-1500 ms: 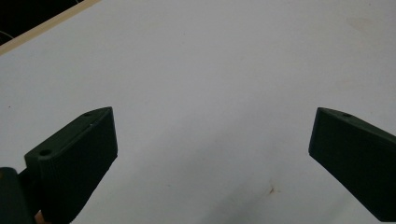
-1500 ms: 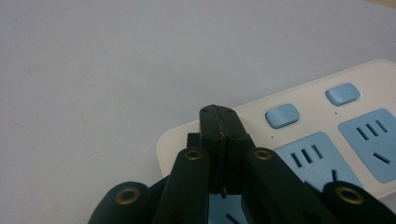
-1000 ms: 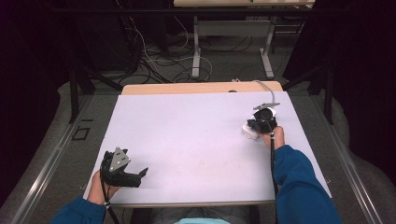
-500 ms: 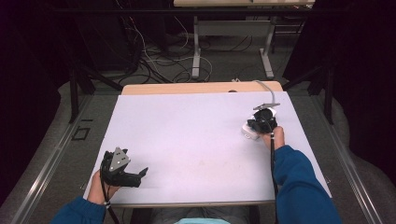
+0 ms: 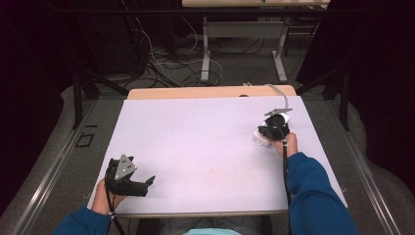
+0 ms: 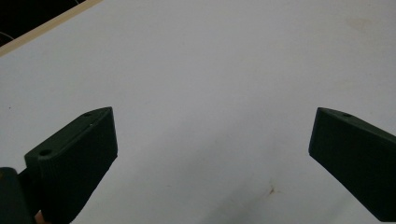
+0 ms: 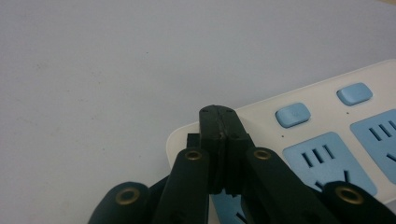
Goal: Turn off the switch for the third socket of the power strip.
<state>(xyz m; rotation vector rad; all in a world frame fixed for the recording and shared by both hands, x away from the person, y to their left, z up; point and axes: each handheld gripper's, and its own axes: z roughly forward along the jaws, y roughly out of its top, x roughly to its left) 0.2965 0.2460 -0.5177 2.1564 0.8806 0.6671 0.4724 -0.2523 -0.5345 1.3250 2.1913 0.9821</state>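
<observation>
Left claw: the left claw [image 5: 147,182] sits at the near left corner of the desk [image 5: 195,142], held low in a hand, jaws spread wide with bare white top between them.
Desk: white sheet over the top, a wooden strip showing along the far edge.
Right claw: the right claw [image 5: 266,131] is near the right edge, farther back, jaws pressed together with nothing between them.
Power strip: a white power strip [image 7: 327,135] with blue sockets and blue buttons lies under the right claw's tips.
</observation>
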